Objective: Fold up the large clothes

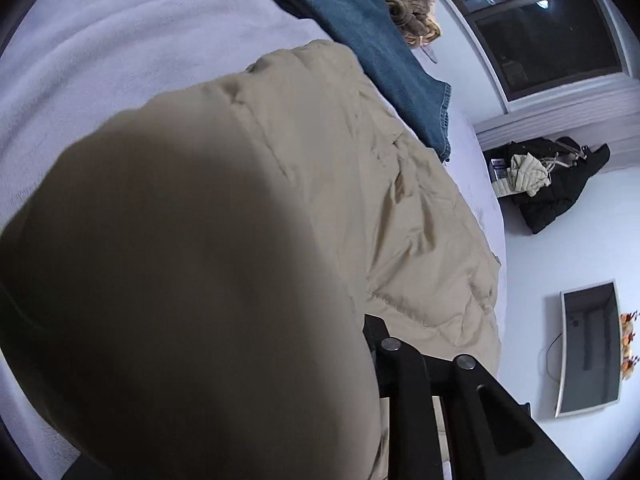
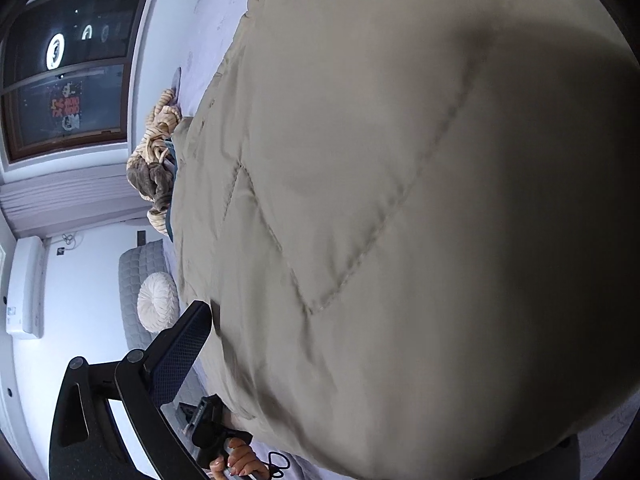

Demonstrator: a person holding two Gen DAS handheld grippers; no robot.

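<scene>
We are midway through folding the quilted beige jacket [image 1: 420,216] spread on the bed [image 1: 120,60], its bulk filling both views, with the left tool [image 1: 372,360] nearly closed on its fabric and the right tool [image 2: 216,316] wide around another edge.

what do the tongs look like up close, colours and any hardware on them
Left tongs: matte black angular links, each with a round grey metal pivot pin. Right tongs: the same black links and pins, plus a flat finger faced with a dark blue ribbed grip pad.
</scene>
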